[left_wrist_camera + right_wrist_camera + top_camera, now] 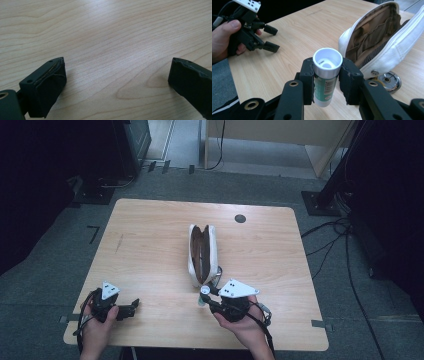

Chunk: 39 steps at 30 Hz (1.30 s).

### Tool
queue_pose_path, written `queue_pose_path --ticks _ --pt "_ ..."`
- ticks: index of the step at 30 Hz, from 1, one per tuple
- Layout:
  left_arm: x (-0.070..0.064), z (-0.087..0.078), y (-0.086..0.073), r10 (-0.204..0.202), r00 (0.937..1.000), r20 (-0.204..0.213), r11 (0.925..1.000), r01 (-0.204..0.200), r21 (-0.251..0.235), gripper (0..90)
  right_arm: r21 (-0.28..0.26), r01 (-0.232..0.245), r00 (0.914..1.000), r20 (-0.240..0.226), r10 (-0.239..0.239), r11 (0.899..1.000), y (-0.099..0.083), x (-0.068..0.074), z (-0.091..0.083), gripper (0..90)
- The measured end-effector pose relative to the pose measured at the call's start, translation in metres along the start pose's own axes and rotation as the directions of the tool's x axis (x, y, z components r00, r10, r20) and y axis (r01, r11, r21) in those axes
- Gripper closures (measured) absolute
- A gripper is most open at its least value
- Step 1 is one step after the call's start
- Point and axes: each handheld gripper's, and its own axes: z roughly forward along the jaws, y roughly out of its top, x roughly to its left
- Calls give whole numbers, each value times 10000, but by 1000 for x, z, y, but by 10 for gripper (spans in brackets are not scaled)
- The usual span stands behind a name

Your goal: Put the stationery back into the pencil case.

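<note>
My right gripper [327, 75] pinches a small white-capped tube [326, 75] with a green label, holding it upright, its hollow end facing up, so it can drop straight down into something. It hangs just in front of the white pouch [202, 254], which lies unzipped in the middle of the wooden table [150, 245], its brown lining gaping, ready to take the tube. A round metal ring [389, 80] lies beside the pouch. My left gripper [131, 308] rests low at the table's near left corner, jaws spread and holding nothing, out of the way.
</note>
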Motion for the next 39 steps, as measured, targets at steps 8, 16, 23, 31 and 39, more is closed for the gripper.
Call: queue_pose_path --ticks 8,16,23,31,39 --pt "0 0 0 0 10000 1 10000 0 1 19 -160 -101 9999 43 101 9998 8 -2 -2 660" --pt "0 0 0 -9 10000 6 10000 9 1 19 -329 -209 9996 159 214 9992 16 -7 -5 660" --pt "0 0 0 -1 10000 6 10000 1 11 19 -420 -211 9994 262 222 9989 24 -9 -4 660" --pt "0 0 0 -10 10000 8 10000 10 6 19 -590 -340 9992 208 352 9977 36 -12 -4 660" --pt "0 0 0 -13 10000 7 10000 13 6 19 -769 -466 9985 249 486 9960 50 -18 -3 660"
